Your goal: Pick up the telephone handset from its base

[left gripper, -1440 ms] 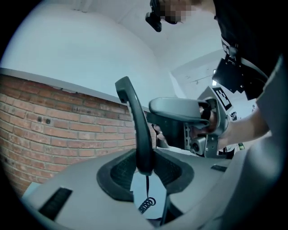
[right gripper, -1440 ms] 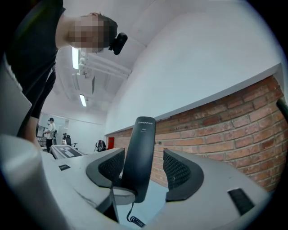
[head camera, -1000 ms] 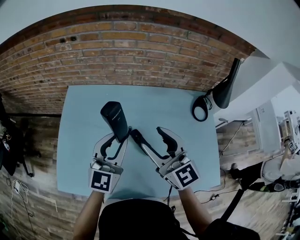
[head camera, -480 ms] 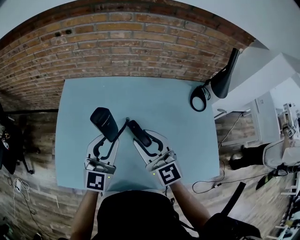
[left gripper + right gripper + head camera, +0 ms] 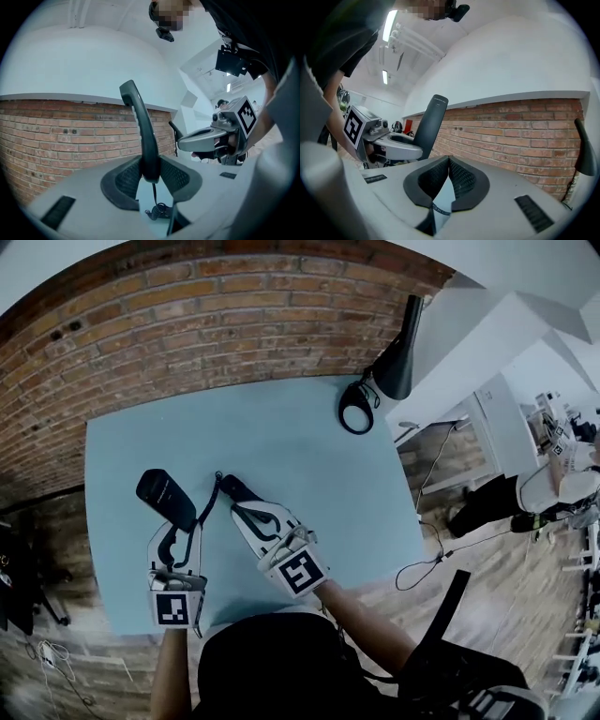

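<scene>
My left gripper [image 5: 183,521] is shut on the black telephone handset [image 5: 164,495], which stands upright between its jaws [image 5: 140,136]. A coiled cord [image 5: 157,211] hangs from the handset's lower end down to the pale blue table [image 5: 300,456]. To its right, my right gripper [image 5: 230,486] lies low over the table, jaws shut and tips touching [image 5: 447,161]. Nothing shows between its pads; the cord [image 5: 440,208] shows through the gap behind the tips. The right gripper view has the handset [image 5: 429,122] and the left gripper [image 5: 415,152] at its left. I see no telephone base.
A black desk lamp [image 5: 398,352] with a ring-shaped foot [image 5: 356,409] stands at the table's far right corner. A brick wall [image 5: 187,315] runs behind the table. Cables lie on the wooden floor [image 5: 422,568] to the right.
The right gripper's jaws went from wide open to shut. Both grippers sank toward the table and sit further left in the head view. The handset stays in the left gripper.
</scene>
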`<state>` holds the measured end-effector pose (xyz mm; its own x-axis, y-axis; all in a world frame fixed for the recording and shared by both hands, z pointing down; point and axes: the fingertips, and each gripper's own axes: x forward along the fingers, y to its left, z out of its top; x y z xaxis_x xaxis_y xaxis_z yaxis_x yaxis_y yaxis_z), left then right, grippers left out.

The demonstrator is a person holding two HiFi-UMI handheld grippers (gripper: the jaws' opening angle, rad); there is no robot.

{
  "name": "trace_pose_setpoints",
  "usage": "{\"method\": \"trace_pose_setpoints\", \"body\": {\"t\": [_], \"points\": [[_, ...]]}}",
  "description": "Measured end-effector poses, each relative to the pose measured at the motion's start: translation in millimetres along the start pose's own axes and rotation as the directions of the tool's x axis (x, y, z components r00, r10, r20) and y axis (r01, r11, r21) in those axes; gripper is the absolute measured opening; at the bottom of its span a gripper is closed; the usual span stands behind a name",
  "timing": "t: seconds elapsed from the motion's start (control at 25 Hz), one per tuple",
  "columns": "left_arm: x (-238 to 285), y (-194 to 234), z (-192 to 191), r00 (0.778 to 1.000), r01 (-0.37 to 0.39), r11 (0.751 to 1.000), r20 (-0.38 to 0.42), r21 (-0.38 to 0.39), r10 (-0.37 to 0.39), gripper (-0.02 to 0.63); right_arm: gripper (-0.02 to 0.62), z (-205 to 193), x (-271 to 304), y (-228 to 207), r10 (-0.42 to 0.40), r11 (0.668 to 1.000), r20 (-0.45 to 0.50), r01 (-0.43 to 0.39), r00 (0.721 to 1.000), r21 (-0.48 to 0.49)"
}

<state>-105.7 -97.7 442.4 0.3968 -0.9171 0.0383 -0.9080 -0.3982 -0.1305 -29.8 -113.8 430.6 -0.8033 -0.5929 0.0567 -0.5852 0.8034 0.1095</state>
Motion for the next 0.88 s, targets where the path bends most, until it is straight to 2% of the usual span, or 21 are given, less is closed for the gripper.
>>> {"method": "trace_pose_setpoints", "body": {"t": [0.32,0.48,0.68,0.88], "points": [[5.0,-13.0,-15.3,0.998,0.044,0.999,-0.038,0.02,-0.043,0.143,0.002,-11.2,-1.4,5.9,0.038,0.999,-0.008,-0.038,0.999,-0.004],[1.5,-10.9,-26.2,0.997,0.033,0.999,-0.073,-0.018,-0.034,0.143,0.002,-19.7,3.0,13.4,0.056,0.998,-0.026,-0.055,0.998,0.01],[-0.3,-12.5,-34.7,0.996,0.025,0.999,-0.088,-0.028,-0.027,0.143,0.002,-32.6,3.7,18.7,0.091,0.995,-0.063,-0.093,0.994,-0.027],[-4.6,-17.3,-46.6,0.992,0.029,0.999,-0.121,-0.025,-0.032,0.143,0.002,-40.8,3.3,23.7,0.1,0.995,-0.072,-0.1,0.992,0.003]]}}
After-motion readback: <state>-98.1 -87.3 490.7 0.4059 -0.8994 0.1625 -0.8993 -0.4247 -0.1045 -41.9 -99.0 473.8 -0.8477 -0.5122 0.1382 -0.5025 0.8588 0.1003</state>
